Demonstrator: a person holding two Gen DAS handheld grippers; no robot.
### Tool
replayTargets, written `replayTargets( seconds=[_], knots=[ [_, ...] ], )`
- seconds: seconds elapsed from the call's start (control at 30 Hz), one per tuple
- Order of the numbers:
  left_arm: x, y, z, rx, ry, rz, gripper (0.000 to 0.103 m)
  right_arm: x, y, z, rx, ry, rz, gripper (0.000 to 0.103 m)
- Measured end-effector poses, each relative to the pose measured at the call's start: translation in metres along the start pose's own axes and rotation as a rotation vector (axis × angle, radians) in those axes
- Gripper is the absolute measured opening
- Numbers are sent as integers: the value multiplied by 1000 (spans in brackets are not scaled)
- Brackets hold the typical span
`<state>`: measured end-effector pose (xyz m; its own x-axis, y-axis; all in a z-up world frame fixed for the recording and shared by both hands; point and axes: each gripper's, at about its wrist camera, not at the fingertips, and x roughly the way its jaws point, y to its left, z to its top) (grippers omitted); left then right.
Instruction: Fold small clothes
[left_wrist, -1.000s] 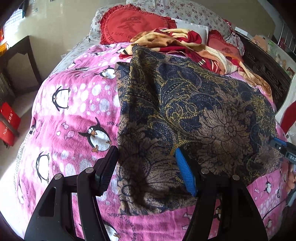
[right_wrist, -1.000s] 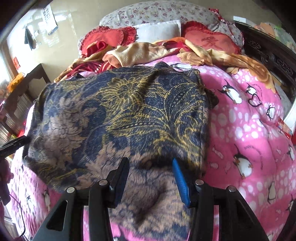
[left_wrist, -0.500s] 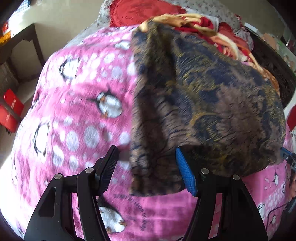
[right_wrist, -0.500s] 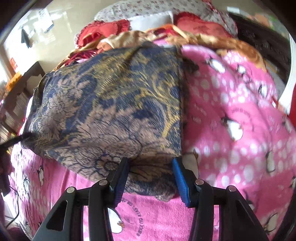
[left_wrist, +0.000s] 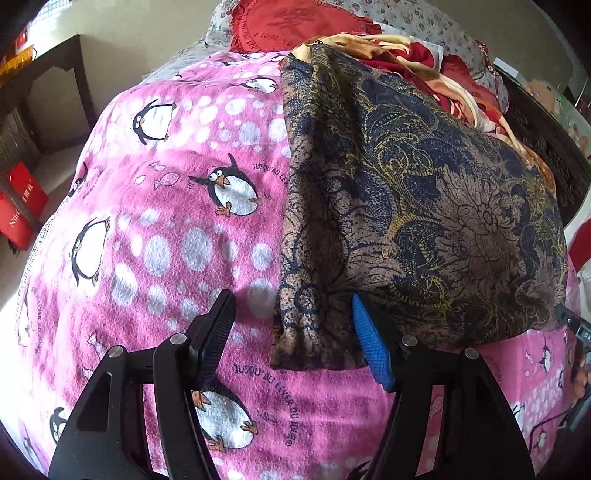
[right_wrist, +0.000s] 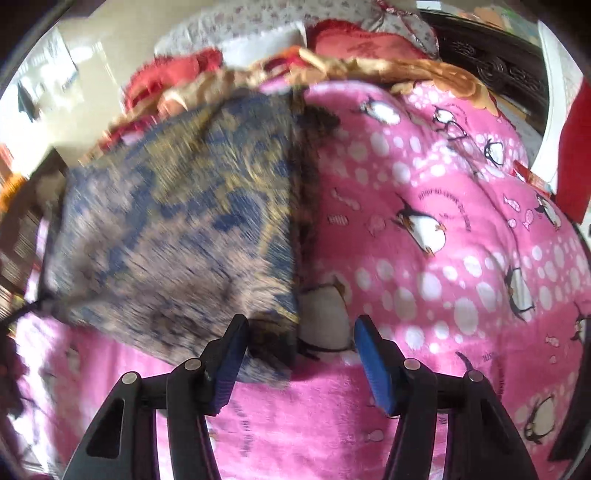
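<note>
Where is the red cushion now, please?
In the left wrist view, the red cushion lies top centre, at the bed's far end, beyond the patterned cloth.

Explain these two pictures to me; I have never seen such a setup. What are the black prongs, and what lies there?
No robot here: a person holds a two-finger gripper in each hand, each carrying a fisheye camera that looks along its fingers. One picture comes from the left gripper, the other, blurred, from the right gripper. Both stand open and hold nothing. On the pink penguin blanket lies a dark blue and gold patterned garment, the piece to fold. Its near corners sit between the fingers of each gripper. Red cushions lie behind.
</note>
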<state>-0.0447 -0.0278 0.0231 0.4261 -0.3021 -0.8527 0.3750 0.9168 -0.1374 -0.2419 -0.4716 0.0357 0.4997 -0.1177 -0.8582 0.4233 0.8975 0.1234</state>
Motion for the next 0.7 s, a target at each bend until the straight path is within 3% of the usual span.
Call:
replayTargets(
  seconds=[0.23,0.43,0.7],
  knots=[
    [5,-8,0,16,-10,34,66,-21,2,4,13,-54,-50,58],
    [4,-8,-2,11,-16,35,66,-43,42,18,-68,-90,55,58],
    [-10,-1,-8,-90,17,-98,66,-18,138,15,-291,0,112,57]
  ],
)
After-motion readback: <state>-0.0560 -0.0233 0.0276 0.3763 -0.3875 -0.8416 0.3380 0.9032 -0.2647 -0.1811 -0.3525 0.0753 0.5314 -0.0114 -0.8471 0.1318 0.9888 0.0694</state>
